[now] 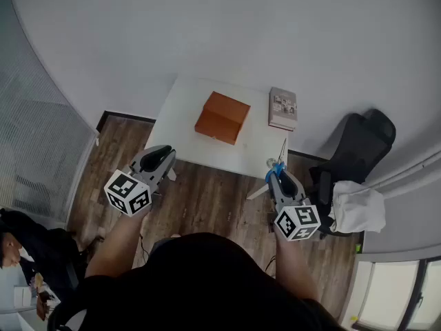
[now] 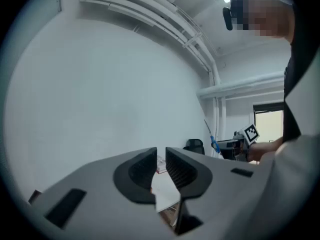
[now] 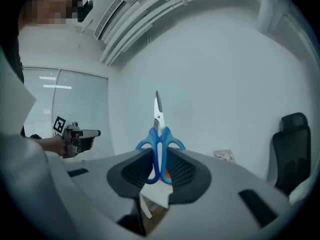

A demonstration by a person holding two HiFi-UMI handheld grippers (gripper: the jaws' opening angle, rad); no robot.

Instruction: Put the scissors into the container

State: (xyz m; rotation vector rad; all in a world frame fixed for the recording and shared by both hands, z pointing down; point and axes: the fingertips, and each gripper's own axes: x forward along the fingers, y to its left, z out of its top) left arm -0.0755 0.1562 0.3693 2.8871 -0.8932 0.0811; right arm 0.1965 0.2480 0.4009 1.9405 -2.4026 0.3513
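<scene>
Blue-handled scissors [image 3: 158,143] stand blades-up between the jaws of my right gripper [image 3: 159,170], which is shut on their handles. In the head view the scissors [image 1: 278,163] stick out past the near edge of the white table [image 1: 179,126], held by the right gripper [image 1: 277,176]. An orange box-shaped container [image 1: 221,117] sits in the middle of the table. My left gripper [image 1: 167,158] hangs off the table's near left corner. In its own view the left gripper [image 2: 160,170] shows a narrow gap between its jaws with nothing in it.
A book [image 1: 282,107] lies at the table's far right. A black office chair [image 1: 358,147] with a white cloth [image 1: 358,209] stands to the right. The floor is wood planks [image 1: 207,198]. A bag and clutter [image 1: 27,254] lie at the lower left.
</scene>
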